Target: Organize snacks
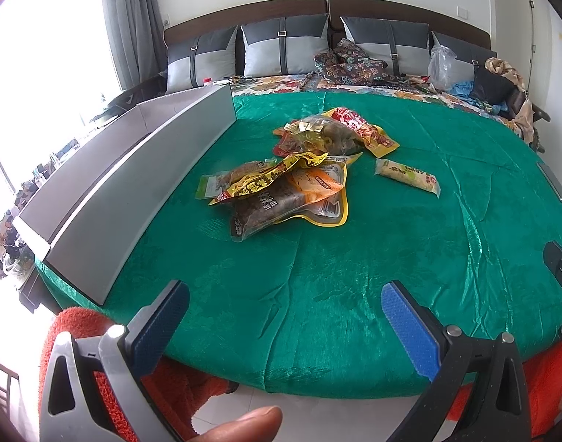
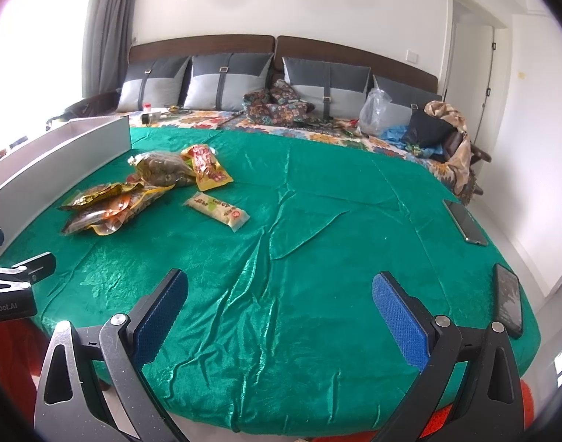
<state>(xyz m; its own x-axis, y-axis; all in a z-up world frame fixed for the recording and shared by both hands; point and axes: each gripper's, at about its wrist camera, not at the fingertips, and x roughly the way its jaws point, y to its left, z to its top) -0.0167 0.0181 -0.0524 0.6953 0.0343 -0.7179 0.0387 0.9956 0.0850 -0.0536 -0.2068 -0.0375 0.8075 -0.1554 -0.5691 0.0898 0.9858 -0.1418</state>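
Note:
A pile of snack packets (image 1: 299,169) lies on the green cloth (image 1: 318,276), in yellow, red, orange and clear wrappers. One pale long packet (image 1: 406,176) lies apart to its right. The pile (image 2: 141,188) and the pale packet (image 2: 218,210) also show at the left of the right wrist view. A long grey box (image 1: 126,184) with an open top stands left of the pile; it also shows in the right wrist view (image 2: 60,162). My left gripper (image 1: 284,316) is open and empty near the front edge. My right gripper (image 2: 281,305) is open and empty over bare cloth.
Two phones (image 2: 507,300) (image 2: 465,223) lie on the cloth at the right edge. Pillows (image 1: 284,46), folded clothes and a plastic bag (image 1: 443,68) sit along the headboard. An orange fluffy cloth (image 1: 82,331) is below the bed's front edge.

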